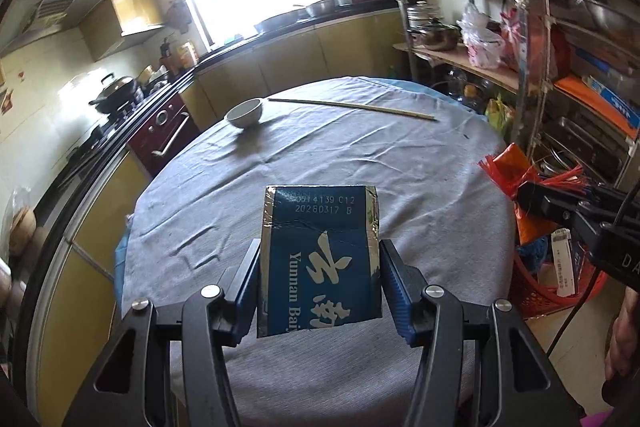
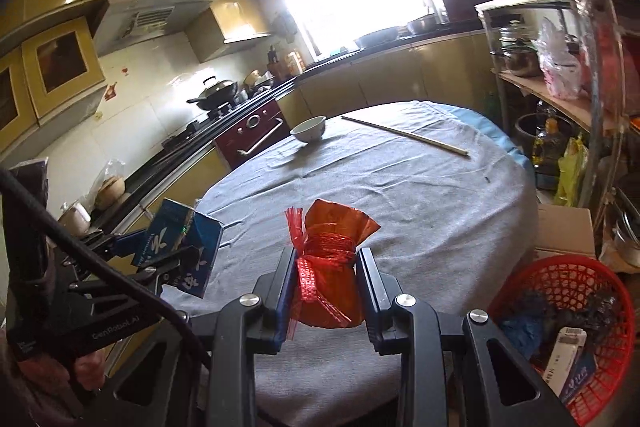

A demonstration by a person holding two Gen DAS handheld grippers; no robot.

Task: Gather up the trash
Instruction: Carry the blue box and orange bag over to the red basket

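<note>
Both clenched: left tool (image 1: 320,279) grips one blue carton (image 1: 320,259), right tool (image 2: 326,291) one red packet (image 2: 330,279); one bowl (image 2: 308,128) on the desk (image 2: 400,187).

The left gripper (image 1: 320,267) and right gripper (image 2: 326,287) were each clamped on something, side by side.

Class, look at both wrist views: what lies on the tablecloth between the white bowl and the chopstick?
Nothing: between the white bowl and the chopstick only bare, creased grey tablecloth shows. Both wrist views agree; the right one shows it clearest.
</note>
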